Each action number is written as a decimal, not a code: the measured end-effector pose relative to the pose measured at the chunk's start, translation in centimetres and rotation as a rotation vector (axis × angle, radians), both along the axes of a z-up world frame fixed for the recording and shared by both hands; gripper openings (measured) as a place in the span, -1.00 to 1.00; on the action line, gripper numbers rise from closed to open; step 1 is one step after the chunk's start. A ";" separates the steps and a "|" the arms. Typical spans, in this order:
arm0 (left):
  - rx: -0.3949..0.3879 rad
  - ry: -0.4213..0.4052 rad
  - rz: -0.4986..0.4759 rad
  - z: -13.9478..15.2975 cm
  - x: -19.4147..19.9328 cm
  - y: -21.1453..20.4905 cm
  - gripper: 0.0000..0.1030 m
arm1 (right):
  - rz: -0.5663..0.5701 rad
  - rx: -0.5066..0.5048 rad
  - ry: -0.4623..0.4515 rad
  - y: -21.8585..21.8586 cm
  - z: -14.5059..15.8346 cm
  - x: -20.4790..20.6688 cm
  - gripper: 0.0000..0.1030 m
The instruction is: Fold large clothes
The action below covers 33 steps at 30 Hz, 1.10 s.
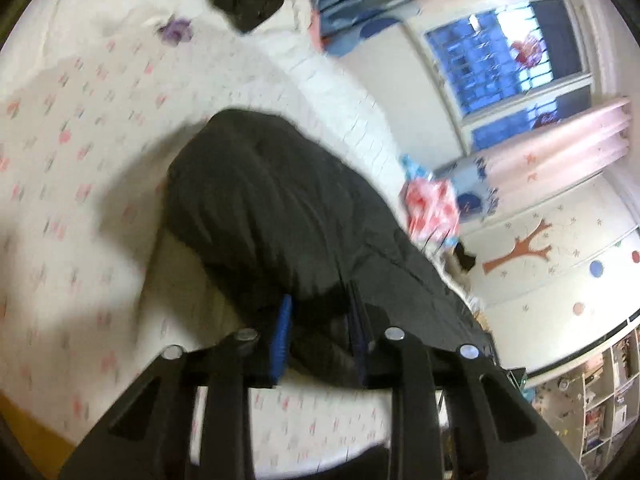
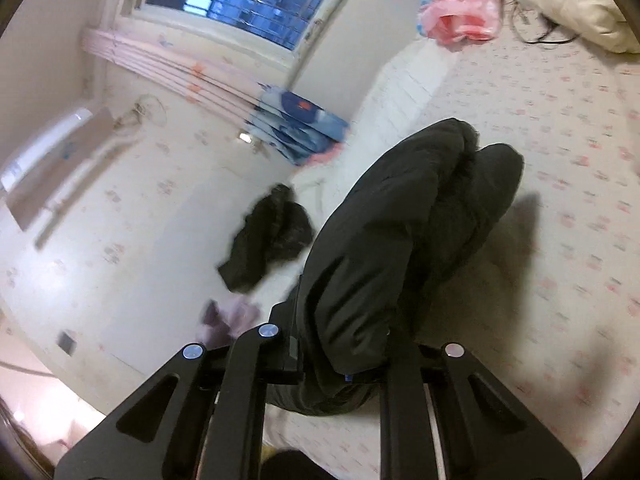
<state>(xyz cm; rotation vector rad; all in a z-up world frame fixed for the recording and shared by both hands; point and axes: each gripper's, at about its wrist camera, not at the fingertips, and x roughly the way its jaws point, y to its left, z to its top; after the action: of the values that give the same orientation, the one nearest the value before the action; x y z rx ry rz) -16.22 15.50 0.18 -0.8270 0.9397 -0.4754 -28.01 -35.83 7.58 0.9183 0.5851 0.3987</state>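
Both grippers are clamped on the black coat [image 1: 256, 200], which is lifted off the bed [image 1: 80, 160] and sags toward 12 o'clock. Left gripper [image 1: 320, 344] jaws pinch its hem; right gripper [image 2: 340, 360] jaws clench a thick fold. Another dark garment [image 2: 272, 236] lies at 10 o'clock.

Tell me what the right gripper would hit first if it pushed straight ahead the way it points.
The dark coat itself: the right gripper is already clamped on it, and its bulk fills the line ahead. Beyond that probably the bed, though depth is hard to judge.
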 end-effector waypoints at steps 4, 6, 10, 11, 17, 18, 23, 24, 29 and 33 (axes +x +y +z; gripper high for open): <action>-0.003 0.138 -0.056 -3.8 -2.9 -0.4 0.21 | -0.022 0.015 0.165 -2.4 -5.7 -2.7 -0.70; -0.017 0.172 -0.060 -5.5 -3.6 -0.9 0.23 | -0.020 0.044 0.216 -3.2 -7.8 -3.5 -0.58; -0.035 0.159 0.035 -6.8 -3.4 -0.2 0.38 | -0.119 0.005 0.229 -4.7 -7.8 -6.4 -0.22; -0.028 0.136 0.065 -6.7 -2.8 0.0 0.46 | -0.177 -0.050 0.227 -5.1 -7.1 -7.1 -0.17; 0.000 0.099 0.107 -7.5 1.7 -0.9 0.61 | -0.213 -0.426 0.060 0.3 0.7 -5.7 0.00; -0.003 0.097 0.111 -7.6 2.3 -1.1 0.63 | -0.187 -0.471 0.040 2.0 1.6 -4.6 0.08; -0.058 0.051 0.092 -7.5 4.1 -2.6 0.54 | -0.006 -0.759 0.027 14.0 2.0 5.5 0.19; -0.051 0.025 0.087 -7.1 4.1 -3.0 0.24 | 0.019 -0.801 0.055 16.2 0.5 8.1 0.19; -0.074 -0.031 0.043 -6.8 4.1 -3.2 -0.26 | 0.078 -0.926 0.172 19.9 -6.6 12.8 0.24; -0.063 -0.056 0.042 -6.3 4.1 -3.5 -0.34 | 0.035 -0.866 0.101 19.0 -3.8 10.7 0.25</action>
<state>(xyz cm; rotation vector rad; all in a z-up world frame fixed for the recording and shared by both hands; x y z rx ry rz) -12.08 12.05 -6.08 -0.8842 0.8579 -0.4916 -17.35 -16.82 3.77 0.0961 0.7760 0.0982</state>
